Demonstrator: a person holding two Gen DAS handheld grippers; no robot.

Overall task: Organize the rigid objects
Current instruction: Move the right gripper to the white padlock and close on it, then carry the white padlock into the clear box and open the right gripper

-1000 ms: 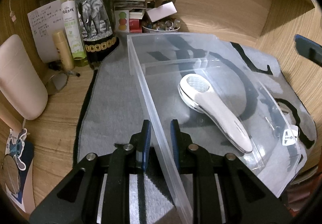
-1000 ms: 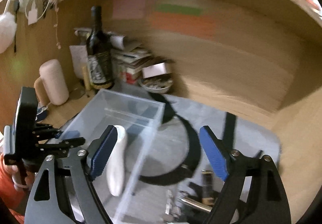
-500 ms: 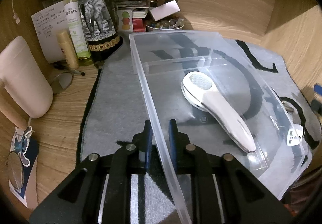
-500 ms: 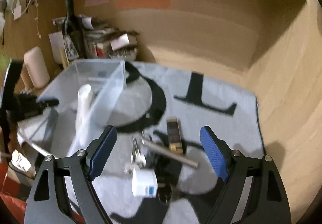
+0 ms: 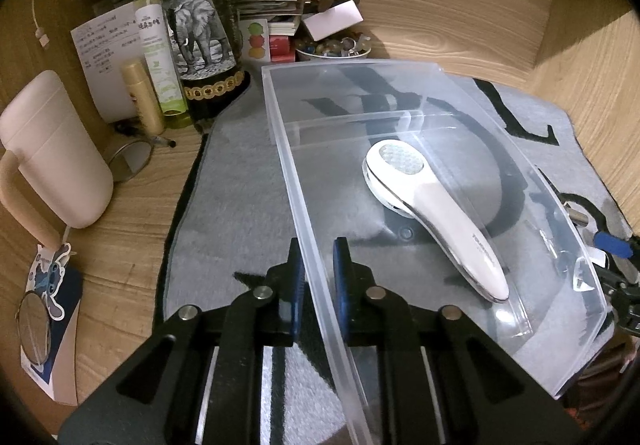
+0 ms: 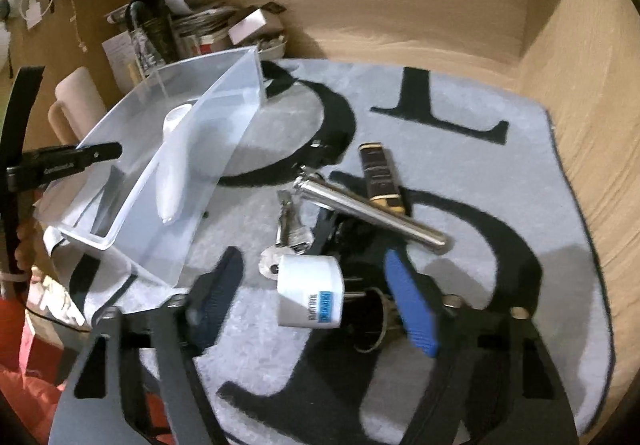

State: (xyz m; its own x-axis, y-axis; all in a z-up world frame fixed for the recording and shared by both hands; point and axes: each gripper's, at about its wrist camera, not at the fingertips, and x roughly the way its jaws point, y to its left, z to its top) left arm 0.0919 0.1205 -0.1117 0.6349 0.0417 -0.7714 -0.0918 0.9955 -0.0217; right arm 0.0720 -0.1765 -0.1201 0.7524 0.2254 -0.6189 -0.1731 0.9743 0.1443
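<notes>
The left claw is clenched on the near side wall of the clear plastic bin, one pad on each face of the wall. Inside the bin, ahead and to the right of that claw, a white handheld device is laid flat on the bin floor with its round head pointing away. The bin is set on a grey mat with black lettering, which covers the wooden bench. Beyond and to the left of the left claw, a dark bottle with an elephant label and a pale mug are stood on the bench.

The right claw is released, and its jaws have just been closing. A white plug adapter is seen between its blue pads, which do not press on it, although the left pad is blurred. Just beyond the adapter a bunch of keys is found. Further ahead, a metal cylinder is laid across a dark rectangular item. The bin is located ahead and to the left of the right claw.
</notes>
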